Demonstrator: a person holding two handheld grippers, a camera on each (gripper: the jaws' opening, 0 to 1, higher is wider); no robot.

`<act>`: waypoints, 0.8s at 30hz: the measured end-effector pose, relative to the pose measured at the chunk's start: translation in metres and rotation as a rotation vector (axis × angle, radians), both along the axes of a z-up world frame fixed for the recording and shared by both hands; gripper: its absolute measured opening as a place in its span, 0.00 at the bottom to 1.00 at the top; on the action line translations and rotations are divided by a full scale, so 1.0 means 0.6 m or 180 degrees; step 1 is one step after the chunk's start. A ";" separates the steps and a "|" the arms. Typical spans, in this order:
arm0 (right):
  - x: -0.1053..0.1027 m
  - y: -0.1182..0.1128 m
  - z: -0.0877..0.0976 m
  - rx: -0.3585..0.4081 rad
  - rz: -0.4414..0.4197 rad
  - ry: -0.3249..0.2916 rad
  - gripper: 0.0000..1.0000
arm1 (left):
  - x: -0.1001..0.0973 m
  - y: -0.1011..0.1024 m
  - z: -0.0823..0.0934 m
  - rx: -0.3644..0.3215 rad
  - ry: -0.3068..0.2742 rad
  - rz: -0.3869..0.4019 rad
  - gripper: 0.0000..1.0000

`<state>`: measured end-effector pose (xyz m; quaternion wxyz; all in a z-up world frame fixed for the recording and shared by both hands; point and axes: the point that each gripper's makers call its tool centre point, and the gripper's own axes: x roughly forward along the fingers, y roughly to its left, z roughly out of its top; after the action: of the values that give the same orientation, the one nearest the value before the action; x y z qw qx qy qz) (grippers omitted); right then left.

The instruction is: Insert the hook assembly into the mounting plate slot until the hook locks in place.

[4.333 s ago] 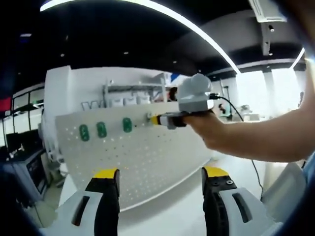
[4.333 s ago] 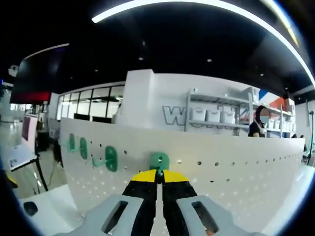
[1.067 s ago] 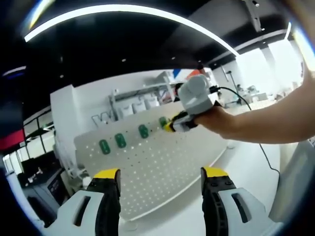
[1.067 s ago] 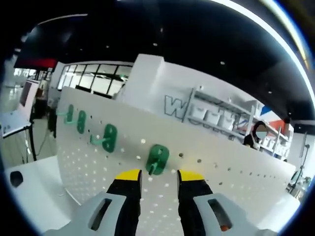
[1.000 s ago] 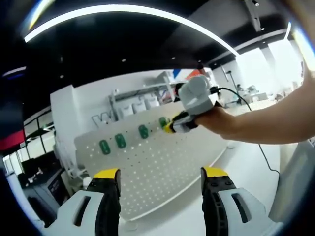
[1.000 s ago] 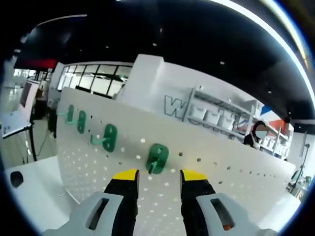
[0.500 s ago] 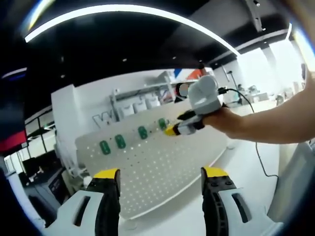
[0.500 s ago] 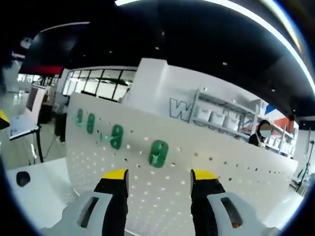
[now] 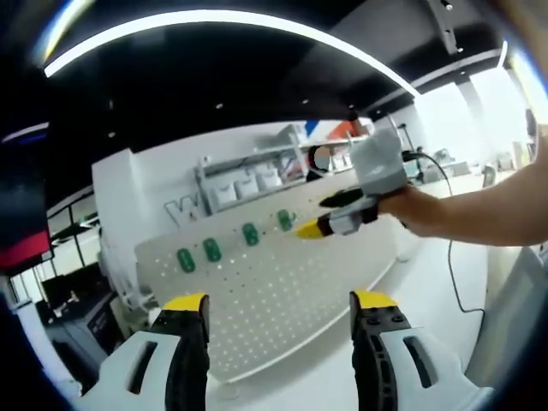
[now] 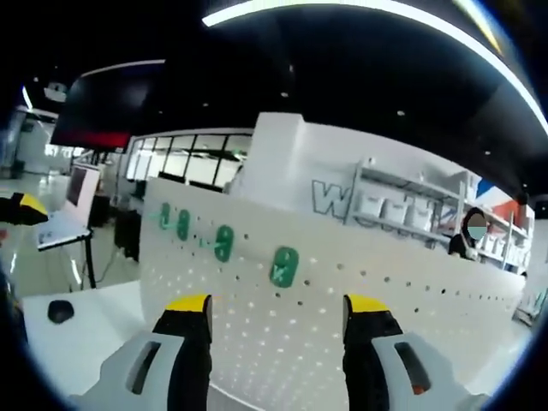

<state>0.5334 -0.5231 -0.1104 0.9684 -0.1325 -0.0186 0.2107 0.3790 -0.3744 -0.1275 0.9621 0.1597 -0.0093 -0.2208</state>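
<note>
A white perforated mounting plate stands upright on a white table. Several green hooks sit in a row along its top; the rightmost green hook is seated in the plate. In the left gripper view my left gripper is open and empty, well short of the plate. My right gripper, held in a hand, hovers a little off the plate beside that hook. In the right gripper view its jaws stand wide apart, empty, with the hook ahead between them.
A white table carries the plate, with a small dark object on it at left. A cable trails from the right gripper. A white shelf rack and a person stand behind the plate.
My right gripper opened, let go of the rightmost green hook and drew back from the plate. The hook stays in the plate. My left gripper has hardly moved.
</note>
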 end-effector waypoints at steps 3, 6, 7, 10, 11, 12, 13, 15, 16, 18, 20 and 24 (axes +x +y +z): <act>-0.013 -0.002 0.006 0.0077 0.0125 -0.0018 0.62 | -0.002 0.000 0.003 -0.0021 -0.0006 0.0006 0.68; -0.028 -0.010 0.012 0.0093 0.0201 -0.0087 0.63 | -0.002 0.001 0.005 -0.0027 -0.0013 0.0026 0.68; -0.032 -0.012 0.012 0.0110 0.0226 -0.0083 0.63 | -0.003 0.001 0.006 -0.0032 -0.0015 0.0030 0.68; -0.044 -0.023 0.013 0.0170 0.0295 -0.0076 0.63 | -0.003 0.001 0.007 -0.0053 -0.0018 0.0032 0.68; -0.051 -0.026 0.013 0.0191 0.0339 -0.0081 0.63 | -0.003 0.002 0.006 -0.0064 -0.0013 0.0034 0.68; -0.056 -0.029 0.013 0.0204 0.0357 -0.0081 0.64 | -0.002 0.002 0.005 -0.0091 -0.0007 0.0031 0.69; -0.062 -0.034 0.013 0.0208 0.0363 -0.0094 0.64 | -0.001 0.003 0.005 -0.0116 0.0001 0.0026 0.69; -0.071 -0.043 0.011 0.0182 0.0366 -0.0107 0.64 | 0.001 0.003 0.004 -0.0155 0.0011 0.0011 0.69; -0.075 -0.047 0.010 0.0176 0.0372 -0.0107 0.64 | 0.002 0.003 0.002 -0.0166 0.0017 -0.0006 0.69; -0.085 -0.057 0.010 0.0170 0.0383 -0.0112 0.64 | 0.004 0.003 0.001 -0.0190 0.0029 -0.0036 0.70; -0.094 -0.065 0.011 0.0183 0.0407 -0.0111 0.64 | 0.006 0.004 -0.002 -0.0227 0.0061 -0.0064 0.70; -0.108 -0.080 0.012 0.0158 0.0448 -0.0110 0.65 | 0.007 0.004 -0.005 -0.0207 0.0099 -0.0095 0.70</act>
<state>0.4684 -0.5710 -0.1034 0.9537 -0.1104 -0.0498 0.2753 0.3834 -0.3722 -0.1306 0.9634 0.1247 -0.0040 -0.2372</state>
